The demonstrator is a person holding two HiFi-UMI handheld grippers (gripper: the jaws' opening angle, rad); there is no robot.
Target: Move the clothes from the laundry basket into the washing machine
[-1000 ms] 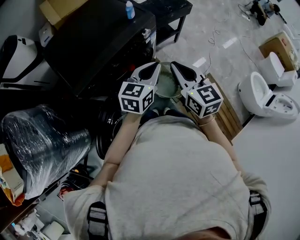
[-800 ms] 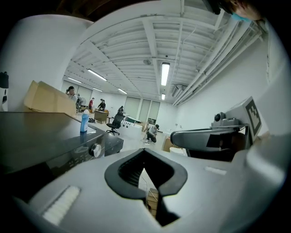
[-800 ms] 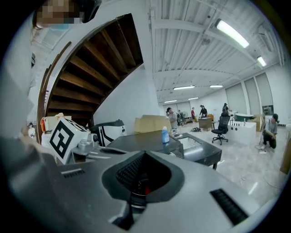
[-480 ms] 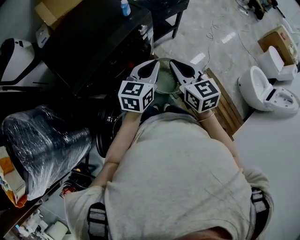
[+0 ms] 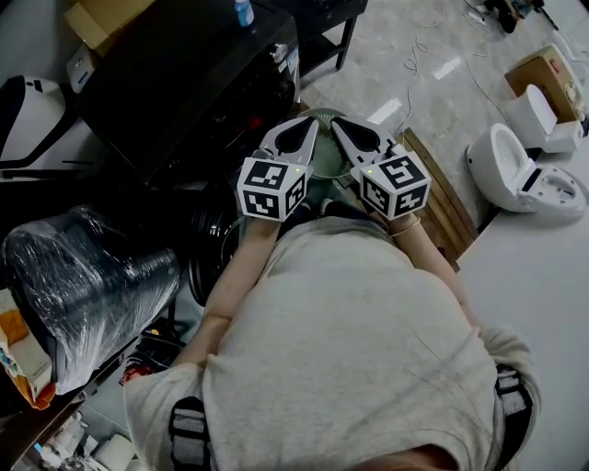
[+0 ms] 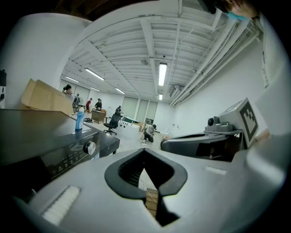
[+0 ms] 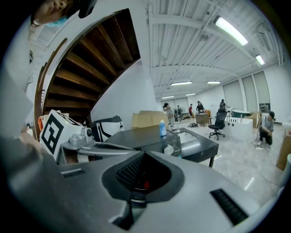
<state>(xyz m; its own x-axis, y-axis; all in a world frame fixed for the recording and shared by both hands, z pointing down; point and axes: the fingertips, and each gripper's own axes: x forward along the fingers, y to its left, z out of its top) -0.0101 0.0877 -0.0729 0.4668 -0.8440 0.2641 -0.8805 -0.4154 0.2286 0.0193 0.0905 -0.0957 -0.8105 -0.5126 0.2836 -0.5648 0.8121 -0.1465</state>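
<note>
The left tongs and right tongs sit side by side at the centre of the head view. Both are pinched fully together with nothing between them. Just past their tips shows the pale green laundry basket; I cannot tell what is in it. The black washing machine fills the upper left, with a blue bottle on top.

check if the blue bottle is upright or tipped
Upright. The bottle stands cap up on the black machine, as both gripper views show.
</note>
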